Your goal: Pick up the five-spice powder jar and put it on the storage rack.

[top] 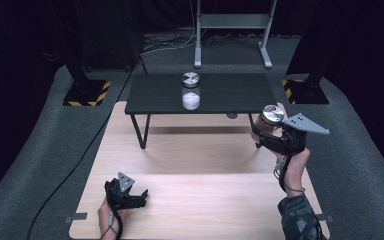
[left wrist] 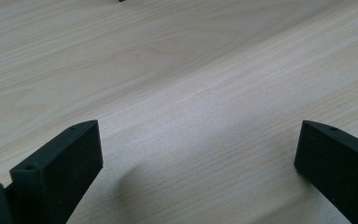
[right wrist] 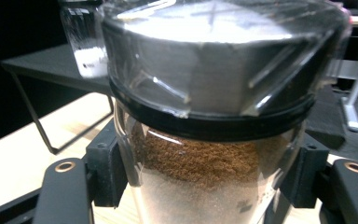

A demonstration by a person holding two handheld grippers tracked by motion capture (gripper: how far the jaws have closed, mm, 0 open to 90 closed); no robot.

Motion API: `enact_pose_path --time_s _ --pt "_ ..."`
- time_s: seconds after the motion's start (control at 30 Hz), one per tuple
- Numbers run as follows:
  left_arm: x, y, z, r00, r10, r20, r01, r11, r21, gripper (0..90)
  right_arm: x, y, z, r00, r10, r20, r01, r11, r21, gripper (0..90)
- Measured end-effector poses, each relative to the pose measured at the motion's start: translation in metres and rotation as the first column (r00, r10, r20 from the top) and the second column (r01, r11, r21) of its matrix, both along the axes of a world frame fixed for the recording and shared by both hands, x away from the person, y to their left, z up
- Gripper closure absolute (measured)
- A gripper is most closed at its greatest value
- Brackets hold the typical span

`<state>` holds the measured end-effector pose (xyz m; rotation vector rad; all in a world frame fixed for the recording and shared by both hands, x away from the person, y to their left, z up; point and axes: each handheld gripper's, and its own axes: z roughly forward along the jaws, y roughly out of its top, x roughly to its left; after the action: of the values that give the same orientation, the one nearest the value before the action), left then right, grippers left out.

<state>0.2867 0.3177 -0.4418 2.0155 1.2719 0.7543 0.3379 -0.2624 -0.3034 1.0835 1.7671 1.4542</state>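
I see a pale wooden tabletop [top: 195,195], grain running across it. A small black side table [top: 220,97] on thin dark legs stands at its far edge. One glass jar with a silver lid [top: 190,91] and white powder inside sits upright near the middle of that side table. Grey carpet floor [top: 45,165] surrounds the tabletop.

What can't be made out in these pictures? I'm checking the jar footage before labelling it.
- Base of the clear glass jar of brown powder: cut off by the bottom edge of the right gripper view.
- Same jar in the high view: its lower body is hidden by the right gripper.
- Clear jar of white powder on the black side table: too small to read any marking.
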Motion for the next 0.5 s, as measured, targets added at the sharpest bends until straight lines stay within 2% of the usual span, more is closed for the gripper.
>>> enact_pose_path --time_s 0.33,0.5 --pt "0.0 0.0 0.0 1.0 0.0 0.002 0.0 1.0 0.002 0.5 0.018 0.009 0.018 0.9999 0.012 0.002 -0.012 1.0 -0.017 30.0" --pt "-0.001 -0.001 0.0 1.0 0.0 0.003 0.0 1.0 0.003 0.5 0.031 0.01 0.023 0.9995 0.029 -0.015 -0.029 1.0 0.006 30.0"
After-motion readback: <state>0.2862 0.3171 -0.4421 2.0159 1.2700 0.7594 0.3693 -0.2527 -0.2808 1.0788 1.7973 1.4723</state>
